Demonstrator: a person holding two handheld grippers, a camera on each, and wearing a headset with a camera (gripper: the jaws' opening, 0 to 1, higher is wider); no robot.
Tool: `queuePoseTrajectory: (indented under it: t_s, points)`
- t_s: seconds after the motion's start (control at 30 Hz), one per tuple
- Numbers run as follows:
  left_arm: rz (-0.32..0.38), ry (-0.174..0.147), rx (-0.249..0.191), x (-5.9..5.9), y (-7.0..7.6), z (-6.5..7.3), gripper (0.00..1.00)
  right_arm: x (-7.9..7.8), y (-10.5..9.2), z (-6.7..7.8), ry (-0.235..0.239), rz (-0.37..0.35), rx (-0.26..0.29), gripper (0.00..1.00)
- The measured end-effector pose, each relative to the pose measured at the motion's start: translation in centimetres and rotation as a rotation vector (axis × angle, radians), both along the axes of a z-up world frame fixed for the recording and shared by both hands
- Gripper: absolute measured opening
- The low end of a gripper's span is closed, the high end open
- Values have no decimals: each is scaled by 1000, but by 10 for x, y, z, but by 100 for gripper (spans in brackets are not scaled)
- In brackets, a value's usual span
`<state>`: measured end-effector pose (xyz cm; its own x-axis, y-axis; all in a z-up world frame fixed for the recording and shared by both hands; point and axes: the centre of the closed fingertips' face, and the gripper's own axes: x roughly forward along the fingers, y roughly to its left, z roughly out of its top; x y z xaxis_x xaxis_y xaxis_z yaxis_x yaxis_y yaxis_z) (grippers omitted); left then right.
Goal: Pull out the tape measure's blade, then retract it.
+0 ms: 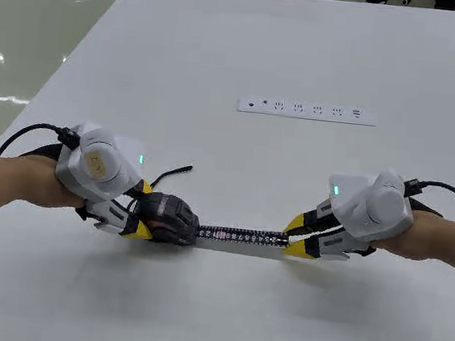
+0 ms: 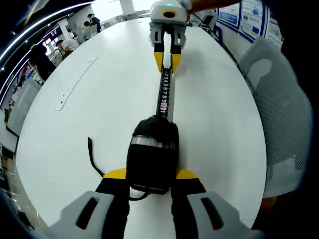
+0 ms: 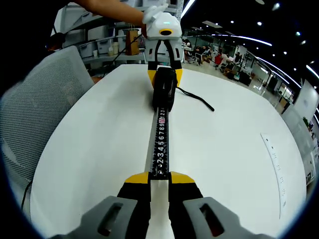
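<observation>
A black tape measure case (image 1: 165, 218) sits on the white worktop (image 1: 223, 56) towards the person's side, clenched between the yellow-tipped left tongs (image 1: 144, 209). Its blade (image 1: 241, 237), dark with pale print, runs straight out from the case to the right tongs (image 1: 295, 236), which are closed on its free end.

In the right gripper view the blade (image 3: 160, 149) reads 2 3 4 5 6 7 8 9 running away from the tongs (image 3: 159, 178), then a red mark and more figures, too small to make out, up to the case (image 3: 164, 89). The left gripper view shows the same run of figures on the blade (image 2: 165, 92). It also shows a pale band across the case (image 2: 152, 154), too blurred to read, just ahead of the tongs (image 2: 151, 174).

A thin black cord (image 1: 175, 169) trails loose on the worktop beside the case. Beyond the blade the surface lies bare up to a long white power strip (image 1: 307, 110), well apart from the tape, and bare again past it. In the head view the worktop's left edge runs diagonally against a glossy floor.

The gripper views add a grey mesh chair (image 2: 279, 124) close to the worktop's near edge and, far behind, a lit room with people. Blue posters hang at the top right of the left gripper view, their writing too small to read.
</observation>
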<state>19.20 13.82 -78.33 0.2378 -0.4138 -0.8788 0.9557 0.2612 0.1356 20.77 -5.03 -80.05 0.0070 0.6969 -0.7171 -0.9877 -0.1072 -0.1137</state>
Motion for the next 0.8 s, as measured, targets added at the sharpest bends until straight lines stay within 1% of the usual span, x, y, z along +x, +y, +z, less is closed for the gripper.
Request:
queuePoseTrajectory:
  t_s: [0.03,0.07,0.13,0.2,0.27,0.57,0.73,0.8]
  points:
    - [0,0,0,-1,-1,0,27,-1,0,0,1,-2,0,11]
    - [-1,0,-1,1,2,0,27,-2,-1,1,2,-2,0,11]
    - [0,0,-1,1,1,0,27,2,-2,-2,2,-3,0,11]
    - [0,1,0,1,1,0,27,-2,-2,2,1,-3,0,11]
    - [-3,0,1,1,0,0,27,0,-3,-1,3,-3,0,11]
    - [-6,1,6,3,3,-1,27,-1,-5,-2,7,-6,3,11]
    - [-6,2,9,1,-1,0,27,-1,-6,-2,10,-7,4,11]
    - [-6,2,8,0,-2,0,27,0,-7,-5,12,-8,4,11]
